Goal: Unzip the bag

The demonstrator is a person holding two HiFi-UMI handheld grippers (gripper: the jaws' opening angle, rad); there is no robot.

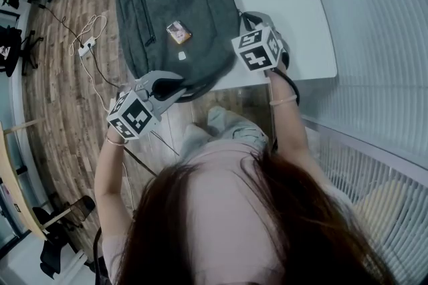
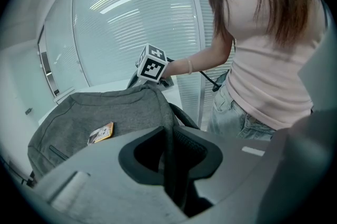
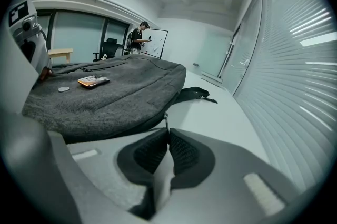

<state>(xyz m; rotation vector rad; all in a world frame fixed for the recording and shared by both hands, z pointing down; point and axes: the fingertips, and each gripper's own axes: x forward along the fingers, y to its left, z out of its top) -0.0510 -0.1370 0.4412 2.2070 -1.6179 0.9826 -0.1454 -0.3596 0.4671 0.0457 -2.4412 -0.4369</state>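
Observation:
A grey backpack (image 1: pixel 177 9) lies flat on the white table (image 1: pixel 301 3), with a small orange card (image 1: pixel 178 32) on top of it. My left gripper (image 1: pixel 175 91) is at the bag's near edge. In the left gripper view it (image 2: pixel 169 139) is shut on a dark strap (image 2: pixel 169 112) of the bag. My right gripper (image 1: pixel 244 17) is at the bag's right side. In the right gripper view it (image 3: pixel 168 136) is shut on the small metal zipper pull (image 3: pixel 166 121) at the bag's rim. The bag's carry strap (image 3: pixel 197 94) trails on the table beyond.
The table's near edge runs just beyond the person's legs. A power strip with cables (image 1: pixel 87 44) lies on the wooden floor at left, near office chairs (image 1: pixel 17 49). A blind-covered glass wall (image 1: pixel 381 43) stands at right. A person (image 3: pixel 138 38) stands far off by a whiteboard.

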